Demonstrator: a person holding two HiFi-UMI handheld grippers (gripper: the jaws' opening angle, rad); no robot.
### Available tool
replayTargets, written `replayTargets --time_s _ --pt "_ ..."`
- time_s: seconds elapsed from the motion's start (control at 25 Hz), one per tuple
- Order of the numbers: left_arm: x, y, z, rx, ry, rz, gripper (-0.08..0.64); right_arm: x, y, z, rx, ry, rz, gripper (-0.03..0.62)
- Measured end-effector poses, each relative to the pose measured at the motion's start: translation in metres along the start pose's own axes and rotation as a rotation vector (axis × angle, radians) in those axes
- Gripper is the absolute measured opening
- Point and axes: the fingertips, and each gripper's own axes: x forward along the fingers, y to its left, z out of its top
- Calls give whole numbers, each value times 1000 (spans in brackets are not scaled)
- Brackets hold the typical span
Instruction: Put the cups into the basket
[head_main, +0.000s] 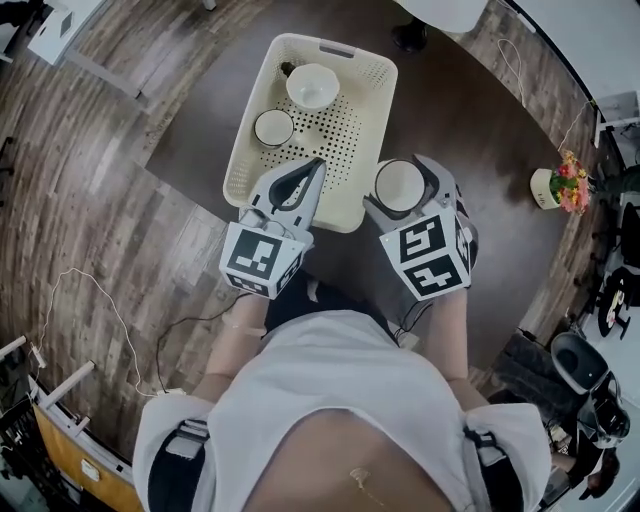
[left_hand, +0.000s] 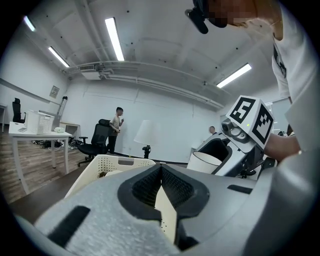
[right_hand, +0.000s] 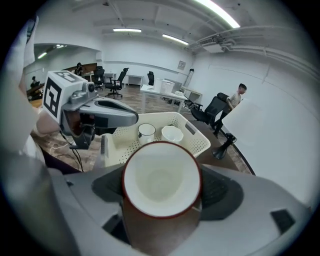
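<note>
Cup (right_hand: 161, 182), red-brown outside and white inside, is clamped across its body in the right gripper (head_main: 408, 180). The jaws are wide around it and its mouth faces the camera. It hangs just outside the basket (head_main: 245, 140), off the near right corner, not over the rim yet. Two more are already inside: white cup (head_main: 312, 86) at the basket's far end, rimmed cup (head_main: 273, 127) by its left wall.

Risks as I see them:
- If I let go here, it lands on the table (head_main: 470, 130) or clips the basket's rim and tips out.
- If I swing in toward the basket's middle, I could hit the left gripper (head_main: 315, 170), which sits over the basket's near end.
- If I release high, it may bounce off the basket's floor into the rimmed cup.

Pose: right gripper is pitched steeply down beside the basket, cup tilted with it. Left gripper is about level, pointing along the basket's length, jaws pinched together with nothing in them.
</note>
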Motion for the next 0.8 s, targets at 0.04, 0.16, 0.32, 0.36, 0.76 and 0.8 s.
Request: replayTargets --time_s 0.04,0.16,0.32,0.36,0.76,0.8 --pt "1 3 1 0 -3 -1 11 0 0 3 15 -11 4 417" --pt "2 11 6 0 -15 -3 11 1 0 12 8 -20 0 417" --pt "2 22 10 2 -20 1 11 7 6 28 -8 -35 20 417" --pt "1 26 11 2 -19 2 11 10 9 32 -12 -38 27 417" --pt "-16 70 16 4 -20 51 11 44 32 67 -70 -47 94 417" --pt "-17 75 16 4 -21 57 11 48 34 69 -68 -49 100 417"
